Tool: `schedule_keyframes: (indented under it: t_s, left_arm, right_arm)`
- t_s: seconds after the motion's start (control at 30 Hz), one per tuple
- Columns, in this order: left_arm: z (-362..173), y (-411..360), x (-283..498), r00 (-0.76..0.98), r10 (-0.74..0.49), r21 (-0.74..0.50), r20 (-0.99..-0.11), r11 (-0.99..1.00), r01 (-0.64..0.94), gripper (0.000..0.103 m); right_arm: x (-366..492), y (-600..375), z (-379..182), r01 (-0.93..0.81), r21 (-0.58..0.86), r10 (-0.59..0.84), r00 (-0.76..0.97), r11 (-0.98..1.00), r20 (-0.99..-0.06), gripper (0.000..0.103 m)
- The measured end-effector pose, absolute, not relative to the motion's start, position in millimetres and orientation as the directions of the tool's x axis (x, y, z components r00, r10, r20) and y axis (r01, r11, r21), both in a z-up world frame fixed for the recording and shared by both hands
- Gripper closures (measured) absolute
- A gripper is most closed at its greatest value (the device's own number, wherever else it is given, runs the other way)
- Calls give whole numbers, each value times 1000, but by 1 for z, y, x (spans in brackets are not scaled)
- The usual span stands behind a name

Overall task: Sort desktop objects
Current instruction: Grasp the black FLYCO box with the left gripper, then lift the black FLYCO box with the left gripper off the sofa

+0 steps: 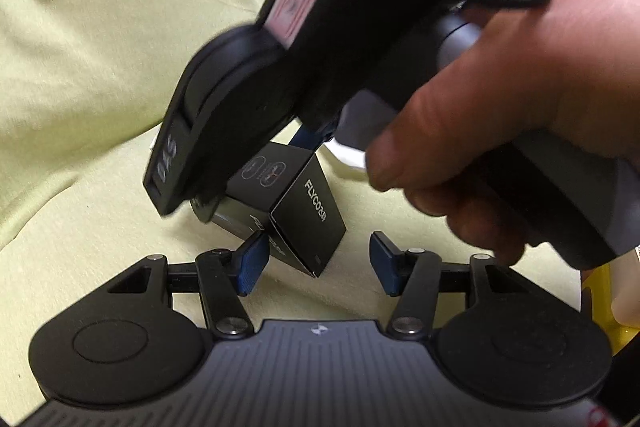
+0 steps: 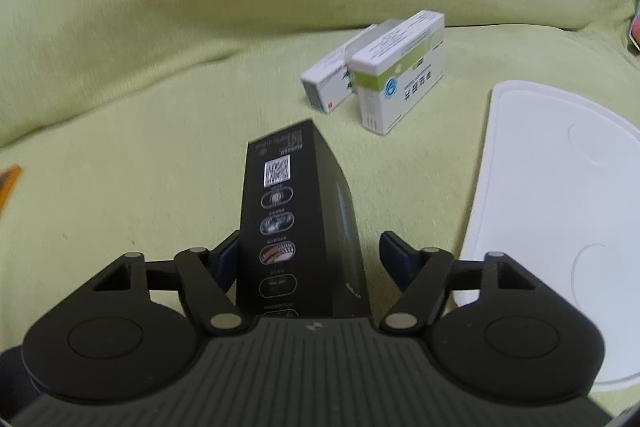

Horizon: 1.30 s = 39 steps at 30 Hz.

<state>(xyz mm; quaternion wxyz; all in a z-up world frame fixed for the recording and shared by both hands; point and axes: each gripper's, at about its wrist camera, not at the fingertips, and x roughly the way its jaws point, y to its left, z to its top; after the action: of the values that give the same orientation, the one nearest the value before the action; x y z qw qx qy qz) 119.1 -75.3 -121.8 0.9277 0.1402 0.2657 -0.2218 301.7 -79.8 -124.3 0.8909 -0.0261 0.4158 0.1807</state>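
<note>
Black cardboard, FLYCO printed on the end: that razor box (image 2: 296, 223) is the thing I'm dealing with. It sits between the pads of my right tongs (image 2: 310, 259), long axis running straight out along the fingers, far end pointing toward the two medicine boxes (image 2: 380, 75). Left pad looks tight against the box; on the right I can see a gap between pad and box, so the tongs are spread around it, not squeezing. Can't tell if the box rests on the green cloth (image 2: 160, 47) or hangs off that one pad.

From the left wrist camera, the box (image 1: 296, 203) lies just ahead of my left tongs (image 1: 316, 263), also spread wide with nothing in them, one corner near the left pad. Right hand (image 1: 520, 115) is clearly nearer. White tray (image 2: 560, 207) lies off to the right, well apart from the medicine boxes.
</note>
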Motion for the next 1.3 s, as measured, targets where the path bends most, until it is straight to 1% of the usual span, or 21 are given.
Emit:
schedule_keyframes:
  t_s: [0.03, 0.27, 0.3, 0.33, 0.37, 0.5, 0.53, 0.6, 0.73, 0.77, 0.83, 0.87, 1.13, 1.3]
  left_arm:
    - [-122, -74, 119, 760, -336, 143, -557, 862, 486, 44]
    - [-123, -66, 118, 751, -325, 146, -575, 863, 484, 44]
    - [-124, -65, 118, 751, -322, 147, -577, 863, 483, 44]
    - [-124, -64, 119, 750, -318, 149, -580, 864, 482, 44]
    - [-124, -63, 119, 749, -313, 151, -584, 865, 479, 44]
    - [-126, -57, 123, 750, -290, 154, -594, 874, 460, 44]
    - [-126, -55, 123, 750, -284, 155, -597, 877, 455, 44]
    - [-126, -53, 125, 751, -276, 156, -600, 881, 447, 44]
    - [-126, -48, 126, 748, -273, 148, -605, 884, 443, 44]
    - [-125, -47, 127, 747, -273, 146, -606, 885, 442, 42]
    - [-125, -46, 127, 742, -279, 141, -610, 883, 448, 35]
    - [-125, -46, 127, 736, -286, 138, -613, 879, 456, 34]
    - [-124, -54, 123, 680, -344, 135, -647, 826, 547, 34]
    - [-124, -55, 128, 664, -349, 145, -661, 809, 570, 34]
  right_arm:
    - [302, -77, -126, -346, 91, 290, 586, 934, -757, 38]
    - [306, -65, -129, -354, 17, 235, 581, 935, -779, 39]
    - [306, -65, -130, -355, 11, 229, 581, 935, -781, 42]
    - [306, -64, -130, -356, 4, 224, 581, 935, -782, 50]
    - [306, -63, -130, -356, -3, 219, 581, 934, -784, 54]
    - [307, -60, -131, -359, -30, 197, 580, 933, -790, 58]
    - [306, -61, -131, -357, -29, 197, 580, 934, -790, 61]
    - [309, -63, -131, -345, 7, 217, 575, 939, -789, 62]
    - [305, -84, -128, -317, 132, 292, 536, 939, -792, 62]
    - [303, -87, -128, -314, 146, 301, 530, 938, -793, 63]
    - [300, -95, -128, -308, 167, 313, 521, 937, -794, 63]
    - [298, -100, -128, -301, 182, 321, 516, 936, -794, 63]
    - [299, -129, -132, -227, 334, 404, 468, 915, -786, 63]
    - [296, -134, -134, -212, 424, 473, 424, 881, -772, 63]
